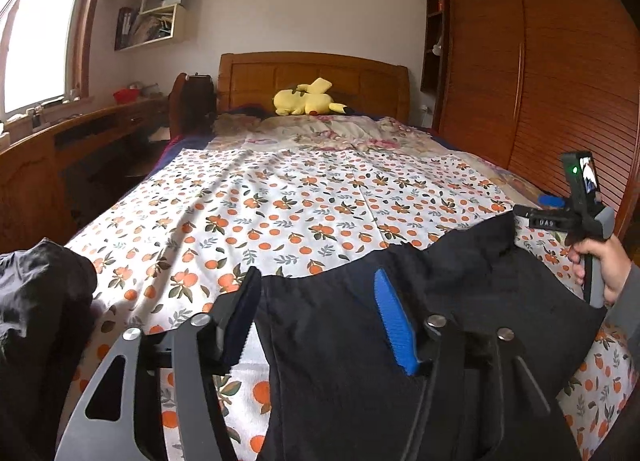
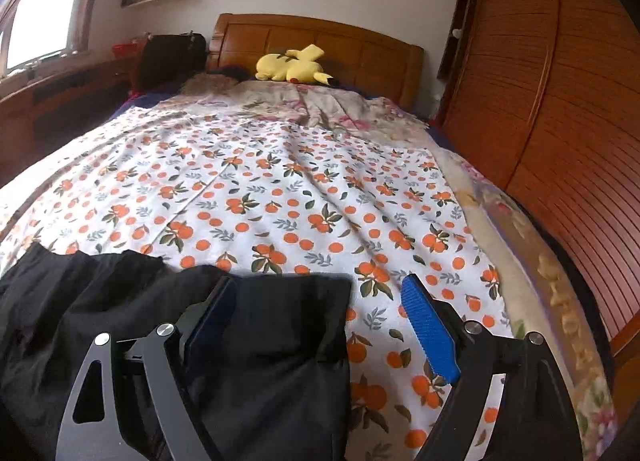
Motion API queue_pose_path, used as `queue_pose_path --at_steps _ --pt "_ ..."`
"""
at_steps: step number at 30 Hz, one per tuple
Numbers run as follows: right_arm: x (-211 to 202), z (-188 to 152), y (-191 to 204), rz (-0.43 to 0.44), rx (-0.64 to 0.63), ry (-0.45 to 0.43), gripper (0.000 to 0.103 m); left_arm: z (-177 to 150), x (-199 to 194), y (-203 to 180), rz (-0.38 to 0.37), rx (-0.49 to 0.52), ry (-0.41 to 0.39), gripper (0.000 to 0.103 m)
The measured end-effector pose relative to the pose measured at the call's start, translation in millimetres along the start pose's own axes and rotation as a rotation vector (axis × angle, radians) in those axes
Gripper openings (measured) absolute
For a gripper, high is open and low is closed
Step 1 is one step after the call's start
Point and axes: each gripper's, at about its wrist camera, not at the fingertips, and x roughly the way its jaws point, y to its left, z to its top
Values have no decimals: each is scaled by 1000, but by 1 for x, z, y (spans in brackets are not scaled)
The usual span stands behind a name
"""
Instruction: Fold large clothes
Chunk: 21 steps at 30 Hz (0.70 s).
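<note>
both tools (image 1: 316,297) (image 2: 320,309) agape over garment (image 1: 400,361)

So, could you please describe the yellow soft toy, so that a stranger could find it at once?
Look at the wooden headboard at the far end of the bed. The yellow soft toy lies just before it, beyond the orange-print sheet. It is the only bright yellow thing on the bed, with black-tipped ears.
</note>
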Motion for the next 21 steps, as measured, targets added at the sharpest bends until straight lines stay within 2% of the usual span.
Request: queue_pose_path --at_steps 4,9,17,19,21 --pt "-17 -8 5 50 -28 15 80 -4 1 -7 -14 14 10 70" --pt "-41 -39 27 120 -98 56 73 -10 2 -17 -16 28 17 101" --pt "-80 -91 50 212 -146 101 66 -26 6 -37 -59 64 51 101" --pt "-87 -101 52 228 -145 111 58 -30 5 -43 -66 76 54 101" --pt "-91 -109 52 240 -127 128 57 -34 6 -49 -74 85 60 101"
